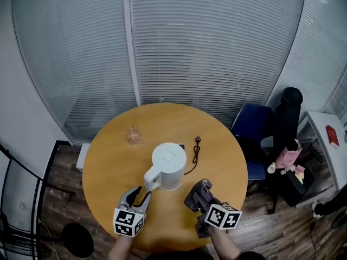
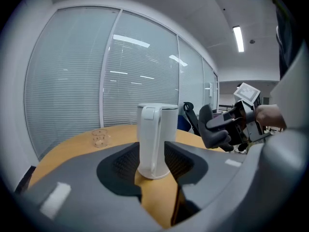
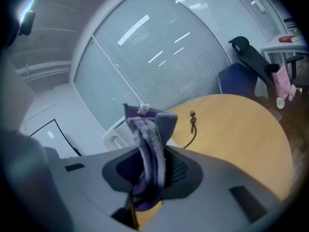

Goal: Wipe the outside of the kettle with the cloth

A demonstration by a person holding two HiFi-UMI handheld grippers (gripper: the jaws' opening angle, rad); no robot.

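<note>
kettle (image 1: 168, 164) upright | left gripper (image 1: 143, 193) jaws wide, empty | right gripper (image 1: 199, 196) jaws clamp cloth (image 3: 147, 144)

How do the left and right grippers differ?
The left gripper has its fingers apart and empty; the right gripper is shut on the purple-grey cloth. The left gripper faces the handle of the white cylindrical kettle; the right gripper sits beside its body. Both are over the round wooden table.

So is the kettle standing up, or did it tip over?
Standing up. The kettle sits flat on the table, its lid faces up, and its handle runs straight up and down.
</note>
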